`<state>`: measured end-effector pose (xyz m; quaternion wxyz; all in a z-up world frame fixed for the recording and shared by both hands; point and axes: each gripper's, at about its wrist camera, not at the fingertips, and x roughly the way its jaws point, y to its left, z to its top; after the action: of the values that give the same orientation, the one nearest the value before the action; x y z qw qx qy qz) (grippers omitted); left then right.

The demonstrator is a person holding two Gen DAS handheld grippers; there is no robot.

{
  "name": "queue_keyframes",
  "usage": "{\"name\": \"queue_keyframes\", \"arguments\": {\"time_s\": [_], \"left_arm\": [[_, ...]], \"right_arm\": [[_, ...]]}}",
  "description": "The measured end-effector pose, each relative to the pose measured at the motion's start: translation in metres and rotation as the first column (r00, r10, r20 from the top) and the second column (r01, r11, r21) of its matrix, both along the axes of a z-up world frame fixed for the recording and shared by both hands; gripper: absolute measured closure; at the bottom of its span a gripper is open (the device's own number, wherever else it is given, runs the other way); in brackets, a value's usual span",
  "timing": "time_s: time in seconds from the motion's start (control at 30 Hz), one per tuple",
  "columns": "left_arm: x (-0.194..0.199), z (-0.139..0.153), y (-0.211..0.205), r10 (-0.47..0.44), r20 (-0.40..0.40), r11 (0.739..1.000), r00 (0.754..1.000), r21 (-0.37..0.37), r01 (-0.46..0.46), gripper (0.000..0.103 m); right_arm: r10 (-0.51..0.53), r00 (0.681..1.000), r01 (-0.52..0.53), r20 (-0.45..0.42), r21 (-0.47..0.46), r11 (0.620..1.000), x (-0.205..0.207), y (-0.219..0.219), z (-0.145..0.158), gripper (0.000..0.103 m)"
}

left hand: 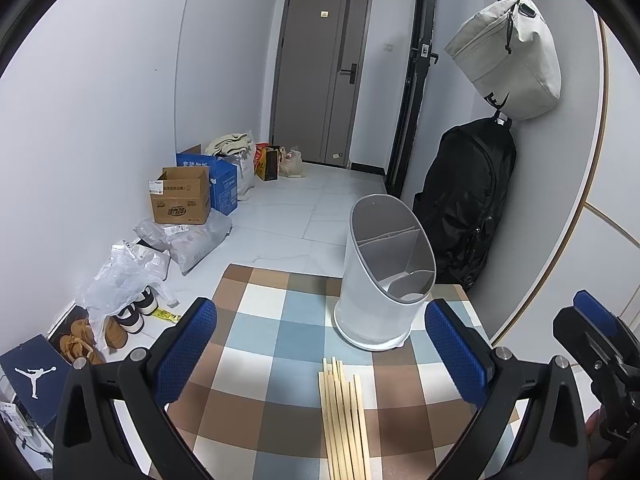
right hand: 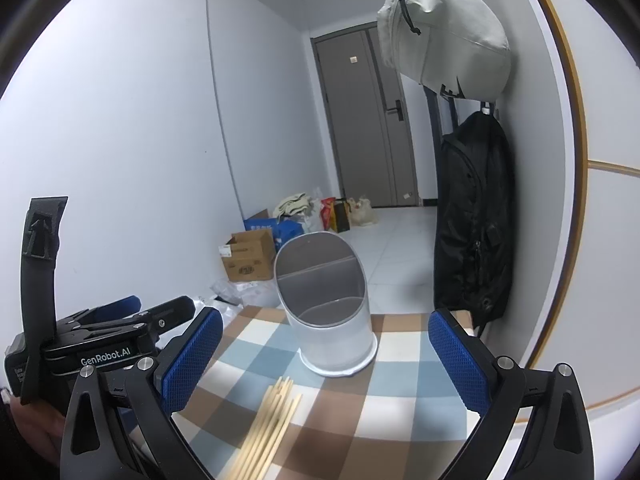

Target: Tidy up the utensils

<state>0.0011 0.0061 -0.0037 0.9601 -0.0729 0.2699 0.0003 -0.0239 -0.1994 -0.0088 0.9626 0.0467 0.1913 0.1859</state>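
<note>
**Divided holder and chopstick bundle on a checked cloth, both grippers spread**

The checked tablecloth (left hand: 256,360), a flat woven surface of brown, blue, cream and white squares, carries everything of interest. Landmark: the utensil holder (left hand: 380,292), a white cylindrical container of smooth plastic with a slanted oval mouth, grey rim and grey partitions forming compartments; it stands upright toward the far edge of the cloth.

Behind the holder and to its right, a black fabric backpack (left hand: 468,204) hangs against the wall, with a pale grey canvas bag (left hand: 508,56) above it. Beyond the holder, to its left, cardboard boxes (left hand: 182,196) sit on the tiled floor.

On the near side of the holder, apart from its base, lies a bundle of chopsticks (left hand: 344,416): slender, square-sectioned pale wooden sticks, roughly parallel in the left wrist view and slightly fanned at their far tips in the right wrist view (right hand: 268,424).

The left gripper (left hand: 320,352) is spread wide, its blue dimpled pads (left hand: 186,348) flanking the chopsticks without contact. The right gripper (right hand: 324,364) is likewise spread wide and holds nothing, its textured blue pads (right hand: 460,360) on either side of the holder's near side.
</note>
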Motion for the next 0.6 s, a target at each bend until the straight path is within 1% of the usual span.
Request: {"name": "queue_keyframes", "arguments": {"time_s": [0.37, 0.6], "left_arm": [[0.0026, -0.0007, -0.0001, 0.013, -0.015, 1.000, 1.000, -0.005, -0.013, 0.002], [0.0034, -0.0009, -0.0001, 0.002, -0.017, 1.000, 1.000, -0.010, -0.002, 0.002]], "right_arm": [[0.001, 1.000, -0.001, -0.004, 0.000, 1.000, 0.0009, 0.0000, 0.0004, 0.000], [-0.001, 1.000, 0.001, -0.004, -0.001, 1.000, 0.0006, 0.0001, 0.0003, 0.000]]}}
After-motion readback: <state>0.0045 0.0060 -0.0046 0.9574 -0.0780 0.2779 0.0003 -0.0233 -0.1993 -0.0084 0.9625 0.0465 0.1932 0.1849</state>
